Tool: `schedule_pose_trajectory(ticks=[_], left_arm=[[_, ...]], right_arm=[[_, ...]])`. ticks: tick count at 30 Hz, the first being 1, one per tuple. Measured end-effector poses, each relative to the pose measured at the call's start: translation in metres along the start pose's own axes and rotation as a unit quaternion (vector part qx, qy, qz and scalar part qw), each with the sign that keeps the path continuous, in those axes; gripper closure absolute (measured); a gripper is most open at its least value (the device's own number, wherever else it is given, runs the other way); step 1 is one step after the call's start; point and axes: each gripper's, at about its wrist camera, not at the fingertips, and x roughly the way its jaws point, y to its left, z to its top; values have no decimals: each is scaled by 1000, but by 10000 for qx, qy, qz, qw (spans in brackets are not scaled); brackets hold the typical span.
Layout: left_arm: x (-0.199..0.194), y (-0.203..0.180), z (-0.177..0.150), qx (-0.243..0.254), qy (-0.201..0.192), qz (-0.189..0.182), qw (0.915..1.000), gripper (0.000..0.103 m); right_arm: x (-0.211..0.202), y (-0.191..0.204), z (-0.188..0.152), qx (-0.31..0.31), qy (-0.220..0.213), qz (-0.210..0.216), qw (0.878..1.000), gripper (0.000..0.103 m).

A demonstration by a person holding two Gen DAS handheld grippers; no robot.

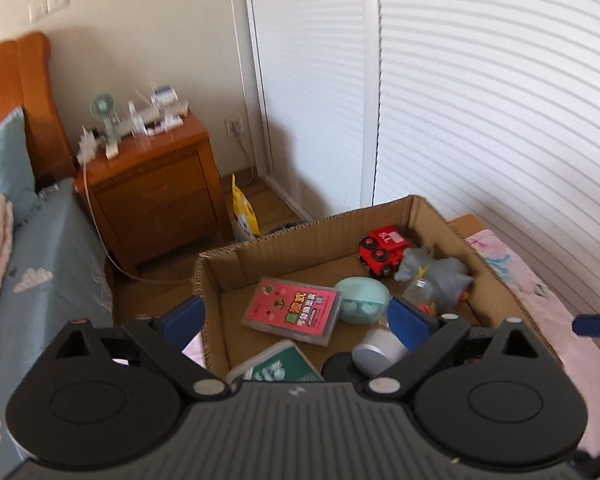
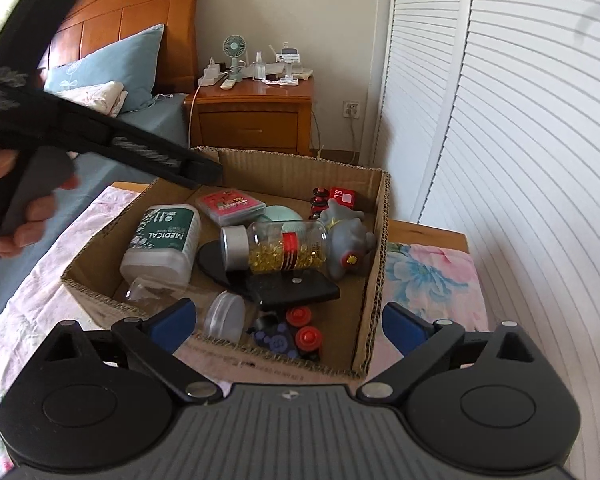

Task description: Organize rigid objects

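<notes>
An open cardboard box sits on a floral cloth. It holds a pink card case, a mint case, a red toy truck, a grey toy, a white MEDICAL bottle, a clear bottle of yellow capsules, a flat black object and a clear lidded jar. My left gripper hangs open over the box's near side, nothing between its fingers. My right gripper is open and empty above the box's near edge.
A wooden nightstand with a small fan stands behind the box. A bed with a blue pillow lies to the left, and white louvred doors fill the right. A hand holds the left tool. A yellow bag sits on the floor.
</notes>
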Motion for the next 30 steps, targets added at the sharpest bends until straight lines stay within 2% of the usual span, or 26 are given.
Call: schedule_pose_trajectory(ticks=[4,8,13,20,30], left_arm=[[-46,-8,-23,71,-156,84,9998,2],[-88,-17,-56,-159,-115,304,9993,2],[-117,-26,-96,-707,299,501,9958,2],[-142,-35,-126,-797,419,667,9937,2],[-161,-37,-137,-939,368,715,9923,2]], right_arm=[[-22,8,-8,173,179,-250,9994,0],[-39,17,-23,390,472,-829,9947,0],[-58,33,-48,598,811,-1297,9864,0],[-92,40,-67,1024,658,-1200,9853,0],[-112,56,-68,949,488,-1133,9878,0]])
